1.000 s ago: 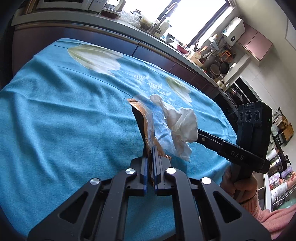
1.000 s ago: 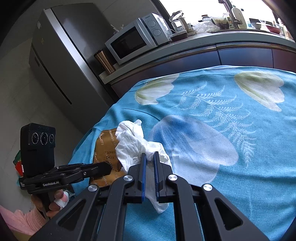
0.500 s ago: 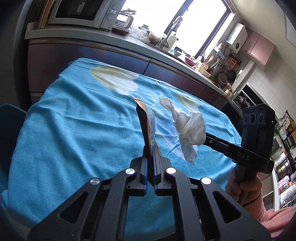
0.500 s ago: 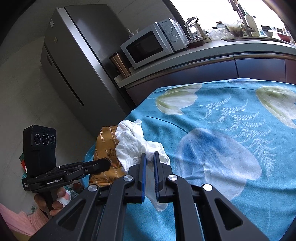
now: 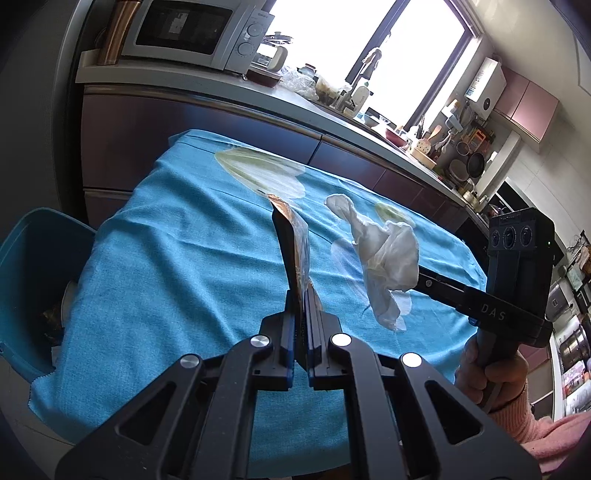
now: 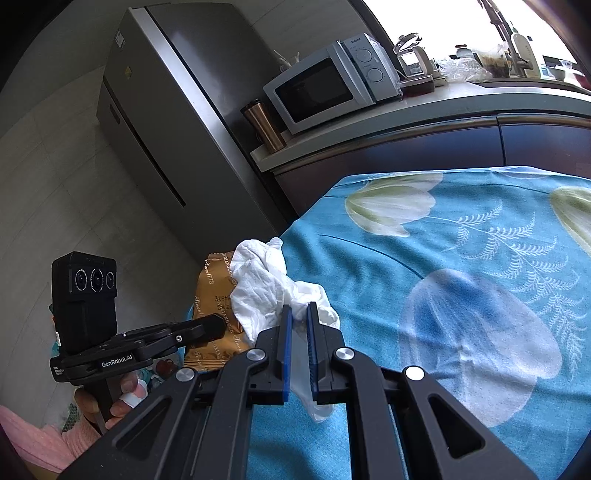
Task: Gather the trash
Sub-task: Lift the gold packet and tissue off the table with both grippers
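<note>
We see the left gripper [image 5: 306, 295], its black jaws with blue pads closed on the lower edge of a flat brown-and-gold foil snack wrapper [image 5: 293, 243], which stands on edge above the pads and shows us only its thin side. From the right wrist view the same wrapper [image 6: 212, 291] shows its broad gold face with dark printed lettering, and the tip of the left gripper [image 6: 218, 326] reaches it from the left.

The right gripper [image 6: 299, 314] has its jaws pinched on a crumpled white paper tissue [image 6: 264, 288]; one bunched part rises above the pads and a loose tail hangs below them. In the left wrist view that tissue [image 5: 384, 258] hangs off the end of the right gripper [image 5: 419, 277], just beside the wrapper and not touching it, as far as we can tell.

Both pieces of trash are held in the air over the table's bright blue cloth with white tulip print [image 5: 177, 266], near its left edge. Beyond that edge, low on the left, we see a blue plastic bin [image 5: 33, 258] with some scraps inside.

Behind the table runs a dark-fronted kitchen counter [image 5: 207, 99] carrying a white microwave oven [image 5: 192, 31]; the right wrist view also shows a copper-coloured metal tumbler [image 6: 264, 127] beside the microwave and a tall grey refrigerator [image 6: 166, 110]
</note>
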Tool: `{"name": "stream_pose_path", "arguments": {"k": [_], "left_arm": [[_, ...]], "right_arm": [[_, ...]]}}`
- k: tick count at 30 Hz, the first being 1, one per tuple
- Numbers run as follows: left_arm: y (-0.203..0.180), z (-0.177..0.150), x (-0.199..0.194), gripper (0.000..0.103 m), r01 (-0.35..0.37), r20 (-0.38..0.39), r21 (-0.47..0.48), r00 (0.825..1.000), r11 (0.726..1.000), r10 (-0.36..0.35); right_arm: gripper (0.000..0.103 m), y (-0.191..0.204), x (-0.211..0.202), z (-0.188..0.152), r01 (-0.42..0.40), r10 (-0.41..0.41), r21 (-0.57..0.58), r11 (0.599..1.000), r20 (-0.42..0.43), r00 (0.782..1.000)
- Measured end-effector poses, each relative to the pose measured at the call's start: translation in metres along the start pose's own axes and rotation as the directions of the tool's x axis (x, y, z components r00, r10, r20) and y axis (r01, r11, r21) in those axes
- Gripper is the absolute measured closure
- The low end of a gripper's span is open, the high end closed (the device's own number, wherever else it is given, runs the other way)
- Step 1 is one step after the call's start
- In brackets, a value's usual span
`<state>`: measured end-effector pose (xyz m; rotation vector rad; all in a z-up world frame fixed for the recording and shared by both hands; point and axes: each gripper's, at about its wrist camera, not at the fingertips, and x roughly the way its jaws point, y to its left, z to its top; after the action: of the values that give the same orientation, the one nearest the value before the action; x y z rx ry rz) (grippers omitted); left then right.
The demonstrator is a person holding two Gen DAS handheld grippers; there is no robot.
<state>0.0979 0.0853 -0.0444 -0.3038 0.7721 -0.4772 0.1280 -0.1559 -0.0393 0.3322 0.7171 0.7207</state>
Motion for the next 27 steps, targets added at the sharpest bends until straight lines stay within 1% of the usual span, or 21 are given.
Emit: {"name": "stream_pose_path", "arguments": {"k": [15, 27], "left_arm": [[0.019, -0.004, -0.034, 0.098, -0.058, 0.033, -0.025, 0.998, 0.998, 0.058], [0.030, -0.003, -0.055, 0.098, -0.087, 0.054, -0.051, 0.994, 0.995, 0.090]], "right_arm": [[0.096, 0.021, 0.025, 0.005, -0.045, 0.045, -0.020, 0.999, -0.028, 0.999], [0.096, 0.035, 0.041, 0.010, -0.075, 0.074, -0.034, 0.997, -0.049, 0.996]]}}
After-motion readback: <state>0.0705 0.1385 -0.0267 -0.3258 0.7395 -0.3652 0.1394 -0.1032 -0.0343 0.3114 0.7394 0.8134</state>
